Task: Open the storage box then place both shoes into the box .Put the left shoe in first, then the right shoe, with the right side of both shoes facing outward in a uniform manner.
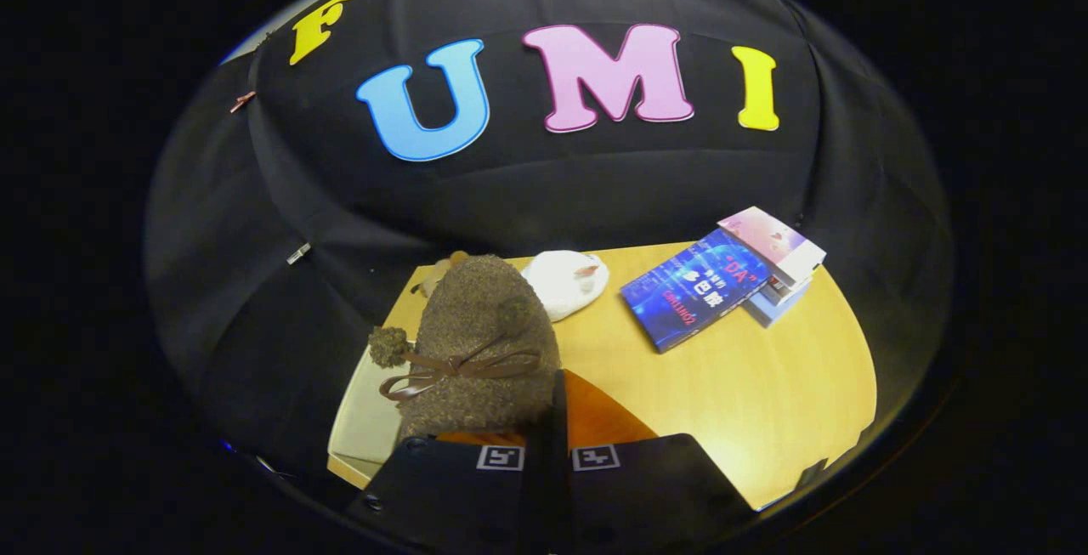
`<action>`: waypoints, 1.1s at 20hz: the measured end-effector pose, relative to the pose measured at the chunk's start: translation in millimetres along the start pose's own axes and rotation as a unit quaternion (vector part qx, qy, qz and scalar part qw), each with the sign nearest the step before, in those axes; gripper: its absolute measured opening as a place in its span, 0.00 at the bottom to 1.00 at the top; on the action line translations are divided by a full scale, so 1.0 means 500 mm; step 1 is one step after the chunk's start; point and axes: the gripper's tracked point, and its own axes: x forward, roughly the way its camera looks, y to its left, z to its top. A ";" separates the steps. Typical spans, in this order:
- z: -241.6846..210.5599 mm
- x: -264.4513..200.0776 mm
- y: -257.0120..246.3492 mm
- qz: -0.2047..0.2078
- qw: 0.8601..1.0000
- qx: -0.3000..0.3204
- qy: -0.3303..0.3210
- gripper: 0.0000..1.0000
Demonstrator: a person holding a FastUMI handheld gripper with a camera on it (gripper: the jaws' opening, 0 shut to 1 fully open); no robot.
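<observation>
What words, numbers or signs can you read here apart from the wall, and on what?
"DA": on the blue book cover; its other lines are too blurred.
On the pink book: print too small.
On the gripper, closed on the brown shoe: square coded markers, no words.

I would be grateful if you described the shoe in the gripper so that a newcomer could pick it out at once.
Start at the wooden table. Near its front, the gripper has its fingers shut on a brown fuzzy shoe, lifted above the table. It has a brown ribbon bow and pompoms, unlike the white object beyond it.
</observation>
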 end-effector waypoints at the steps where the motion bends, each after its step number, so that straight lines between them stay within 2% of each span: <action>1: -0.012 0.006 0.043 0.003 1.000 -0.004 0.009 0.06; 5: -0.067 0.058 0.184 0.011 0.999 -0.036 0.029 0.06; 9: -0.161 0.129 0.243 -0.021 0.996 -0.051 0.067 0.06; 11: -0.205 0.167 0.247 -0.038 0.994 -0.064 0.083 0.06; 16: -0.268 0.221 0.201 -0.113 0.985 -0.075 0.106 0.06; 22: -0.285 0.239 0.212 -0.107 0.984 -0.104 0.094 0.10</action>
